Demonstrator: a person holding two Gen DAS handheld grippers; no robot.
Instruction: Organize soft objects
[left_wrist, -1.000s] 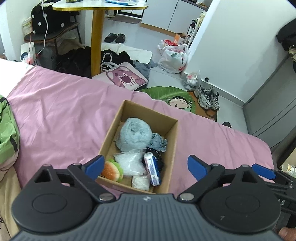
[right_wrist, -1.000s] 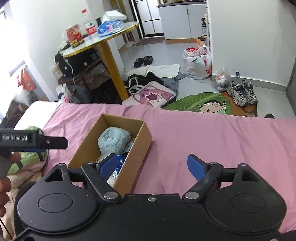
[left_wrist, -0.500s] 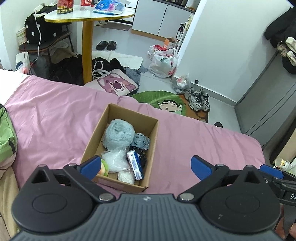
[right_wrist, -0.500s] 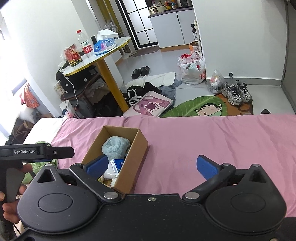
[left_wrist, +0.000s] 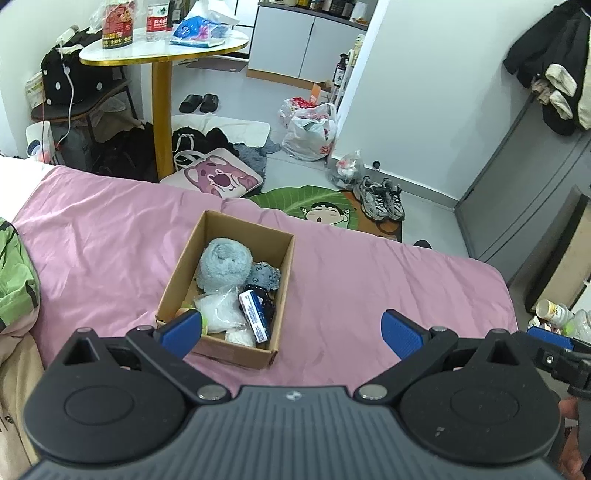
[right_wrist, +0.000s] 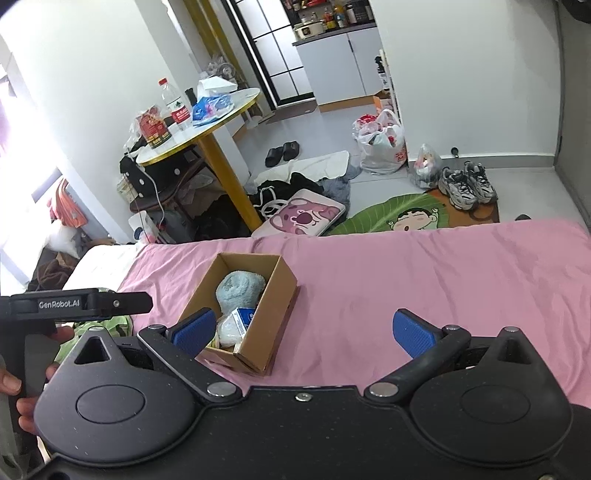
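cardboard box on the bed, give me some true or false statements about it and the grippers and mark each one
1. The cardboard box sits on the pink bedsheet. True.
2. The box is empty. False: it holds a rolled blue towel, a clear plastic bag and other small items.
3. The left gripper is open and holds nothing. True.
4. The right gripper is shut on the towel. False: it is open and empty, above the bed.
5. The box has a closed lid. False: its top is open.
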